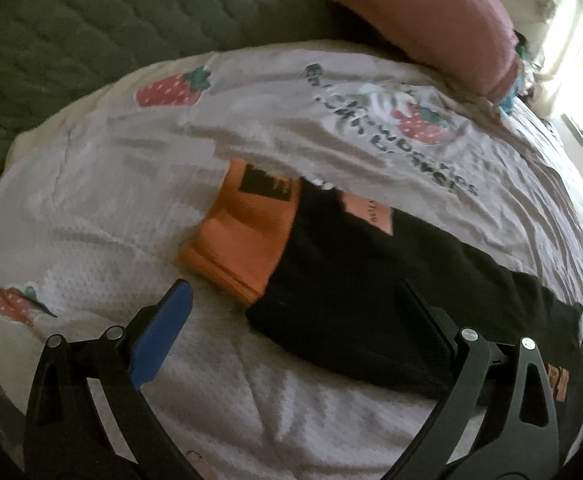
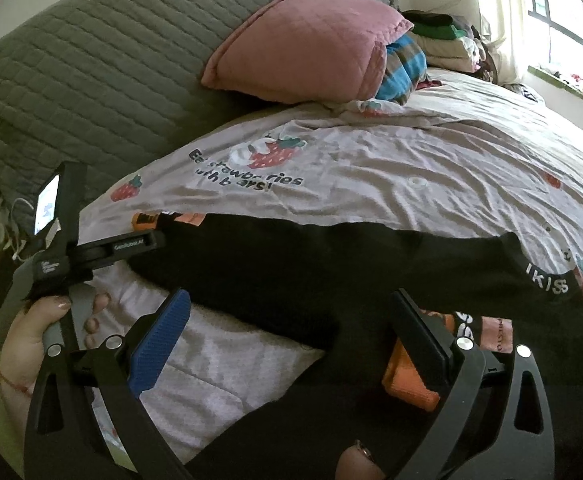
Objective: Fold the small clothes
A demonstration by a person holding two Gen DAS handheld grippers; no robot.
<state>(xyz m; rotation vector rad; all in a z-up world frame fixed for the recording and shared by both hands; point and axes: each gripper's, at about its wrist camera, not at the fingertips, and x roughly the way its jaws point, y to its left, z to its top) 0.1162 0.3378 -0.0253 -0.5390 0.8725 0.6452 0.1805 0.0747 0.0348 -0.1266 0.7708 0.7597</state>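
The left tongs (image 1: 295, 312) stand spread wide, holding nothing: the blue-padded finger (image 1: 163, 332) hangs over bare bedsheet (image 1: 111, 216), the dark finger (image 1: 427, 320) over the black garment (image 1: 355, 292) that lies flat on the bed between and ahead of them. Whether the dark finger touches the cloth cannot be told. Ahead of the blue finger and a little toward the middle, the garment's orange cuff (image 1: 243, 240) pokes out from the black cloth, and beyond it the sheet shows strawberry prints and dark lettering. Farther ahead to the right sits a pink pillow (image 1: 431, 20).

The right tongs (image 2: 291, 320) are likewise wide apart and grip nothing. The black garment (image 2: 331, 264) stretches across the bed ahead of and under them, from the left tongs (image 2: 131, 246) at far left, held by the left hand (image 2: 39, 340), to a band with white letters at right. By the right tongs' dark finger (image 2: 423, 328) lies another orange cuff (image 2: 407, 380), partly hidden behind it. The pink pillow (image 2: 303, 44) and a stack of folded clothes (image 2: 443, 40) lie well ahead, against a grey quilted headboard (image 2: 91, 64)
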